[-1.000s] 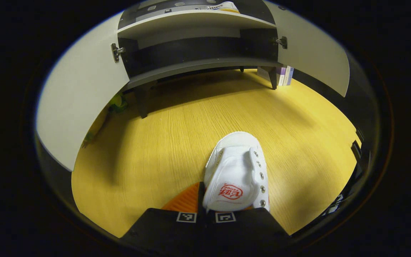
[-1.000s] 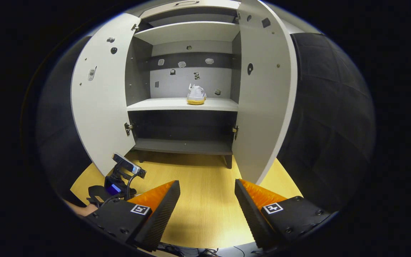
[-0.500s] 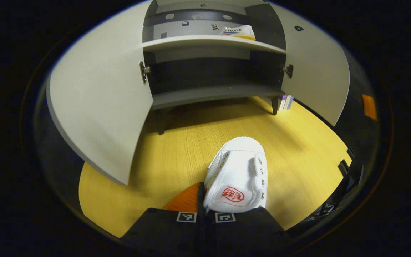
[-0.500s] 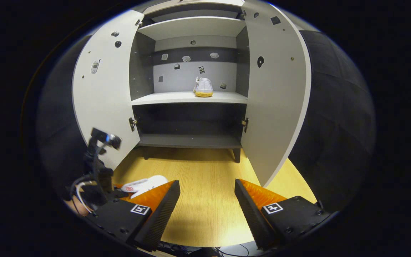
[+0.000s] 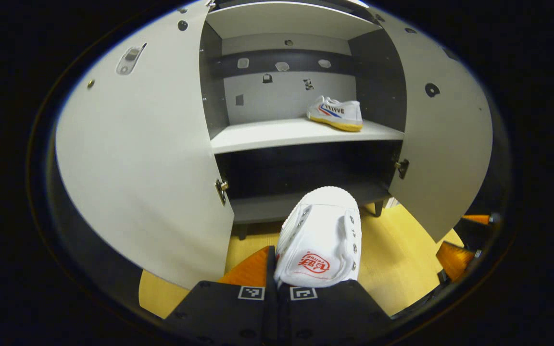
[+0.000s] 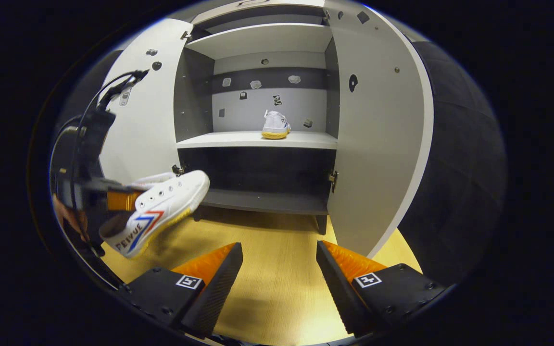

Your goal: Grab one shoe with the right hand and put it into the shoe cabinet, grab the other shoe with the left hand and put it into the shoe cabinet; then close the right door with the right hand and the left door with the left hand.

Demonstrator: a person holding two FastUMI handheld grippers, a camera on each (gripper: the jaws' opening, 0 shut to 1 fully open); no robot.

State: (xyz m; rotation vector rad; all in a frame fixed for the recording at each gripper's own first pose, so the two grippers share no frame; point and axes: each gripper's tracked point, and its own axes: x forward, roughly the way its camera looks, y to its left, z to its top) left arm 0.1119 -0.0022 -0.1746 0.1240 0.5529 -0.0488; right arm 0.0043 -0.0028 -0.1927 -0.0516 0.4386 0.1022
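since a second ago i've raised the left gripper, clenched on the second shoe, lower centre. first shoe sits shelved upper right; right gripper released; both doors unclosed.

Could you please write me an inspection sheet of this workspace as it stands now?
Surface: yellow wood-grain floor.
Job's things: one white shoe on the cabinet's middle shelf; second white shoe held off the floor; left door and right door open.
Clutter: nothing seen.
Grippers: left gripper shut on the second white shoe; right gripper open, empty.
Cables: black cable on the left gripper.
Surroundings: black booth wall.
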